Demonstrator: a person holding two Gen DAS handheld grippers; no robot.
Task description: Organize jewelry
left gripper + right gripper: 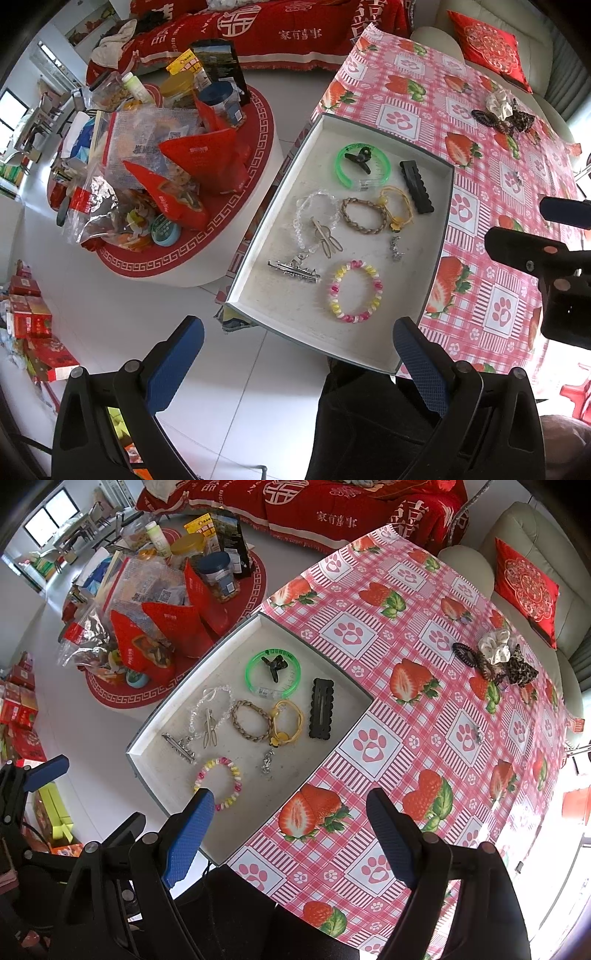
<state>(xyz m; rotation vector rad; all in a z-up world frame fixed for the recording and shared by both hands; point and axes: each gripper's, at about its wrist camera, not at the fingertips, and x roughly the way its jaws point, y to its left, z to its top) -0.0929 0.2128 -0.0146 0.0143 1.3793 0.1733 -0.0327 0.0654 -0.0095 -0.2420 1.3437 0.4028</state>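
A shallow white tray (421, 258) (155, 764) sits at the table's near corner. It holds a pink-yellow bead bracelet (355, 291) (218, 782), a green bangle (362, 166) (272, 672), a black hair clip (416, 186) (321, 709), a braided band (362, 216), a yellow tie (397, 206) and silver clips (295, 267). Scrunchies and hair ties (495, 661) (504, 112) and a small silver piece (477, 734) lie on the tablecloth. My left gripper (299, 354) is open and empty, hovering off the tray's near edge. My right gripper (291, 834) is open and empty above the tray's near corner.
A pink strawberry tablecloth (406, 738) covers the table. A low round red stand (207, 236) crowded with snack bags and jars is left of it. A sofa with a red cushion (526, 590) is behind. Red boxes (29, 317) lie on the floor.
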